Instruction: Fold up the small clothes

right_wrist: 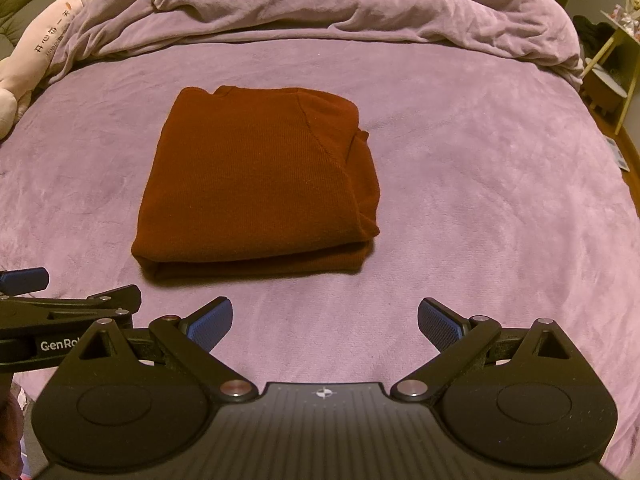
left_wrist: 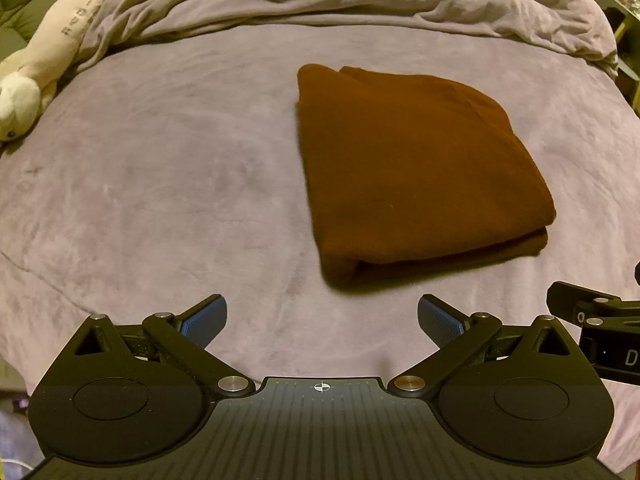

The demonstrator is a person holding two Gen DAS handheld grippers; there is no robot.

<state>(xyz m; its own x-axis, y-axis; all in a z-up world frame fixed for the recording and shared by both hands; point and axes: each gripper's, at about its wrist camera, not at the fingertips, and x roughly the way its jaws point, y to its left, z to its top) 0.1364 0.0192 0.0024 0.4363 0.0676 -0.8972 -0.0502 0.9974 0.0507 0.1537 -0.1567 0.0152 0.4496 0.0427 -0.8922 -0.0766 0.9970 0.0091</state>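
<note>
A rust-brown knit garment [left_wrist: 412, 172] lies folded into a thick rectangle on the purple bed sheet [left_wrist: 160, 184]; it also shows in the right wrist view [right_wrist: 256, 180]. My left gripper [left_wrist: 322, 320] is open and empty, held just short of the garment's near edge, a little to its left. My right gripper [right_wrist: 325, 322] is open and empty, just short of the near edge and to its right. Each gripper shows at the edge of the other's view: the right one [left_wrist: 600, 328] and the left one [right_wrist: 60, 312].
A bunched purple duvet [right_wrist: 340, 4] lies across the far side of the bed. A long white plush toy [left_wrist: 52, 48] lies at the far left. A small table [right_wrist: 608, 76] with things on it stands off the bed's right side.
</note>
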